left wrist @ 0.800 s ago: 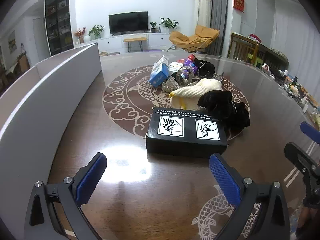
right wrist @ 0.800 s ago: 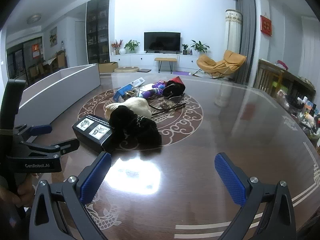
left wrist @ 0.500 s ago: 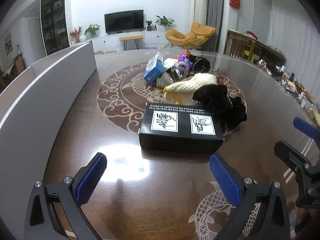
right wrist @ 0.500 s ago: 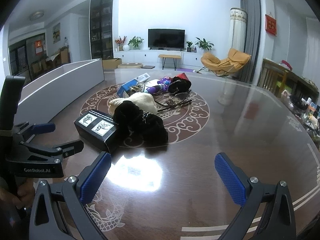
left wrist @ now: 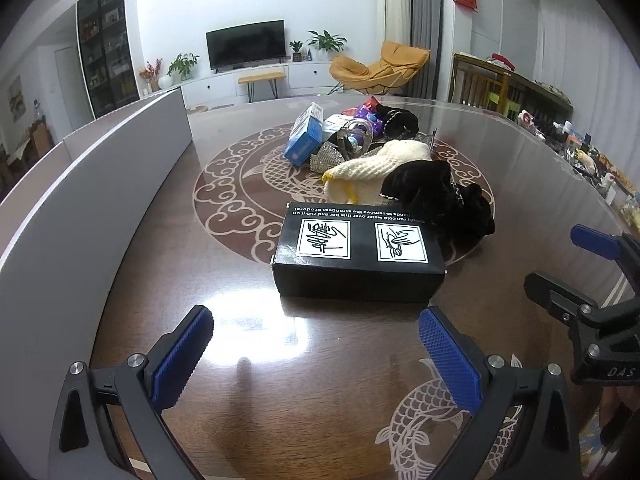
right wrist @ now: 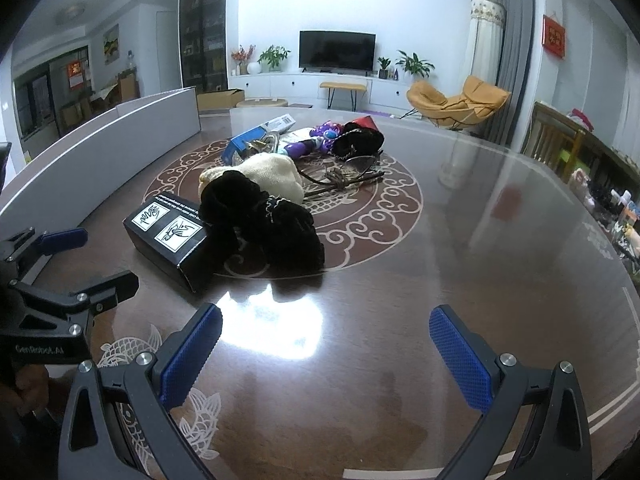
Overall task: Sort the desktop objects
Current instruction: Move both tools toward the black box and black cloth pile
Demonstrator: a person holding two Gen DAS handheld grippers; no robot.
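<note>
A pile of objects lies on the brown patterned table (left wrist: pixel 248 344). Nearest is a black box (left wrist: pixel 358 254), also in the right wrist view (right wrist: pixel 170 236). Behind it are black fabric (left wrist: pixel 440 196) (right wrist: pixel 260 220), a cream knitted item (left wrist: pixel 372 168) (right wrist: pixel 268 174), a blue box (left wrist: pixel 304 136), purple items (right wrist: pixel 320 138) and glasses (right wrist: pixel 344 174). My left gripper (left wrist: pixel 314 352) is open and empty, just short of the black box. My right gripper (right wrist: pixel 326 346) is open and empty, in front of the black fabric.
A long grey-white panel (left wrist: pixel 92 196) runs along the table's left side. Small clutter (left wrist: pixel 588 156) lines the right edge. Each gripper shows in the other's view, the right one (left wrist: pixel 592 276) at right and the left one (right wrist: pixel 68 268) at left.
Both grippers have moved forward toward the pile; the black box and black fabric look larger and nearer. Both stay open. Nothing on the table has moved.
</note>
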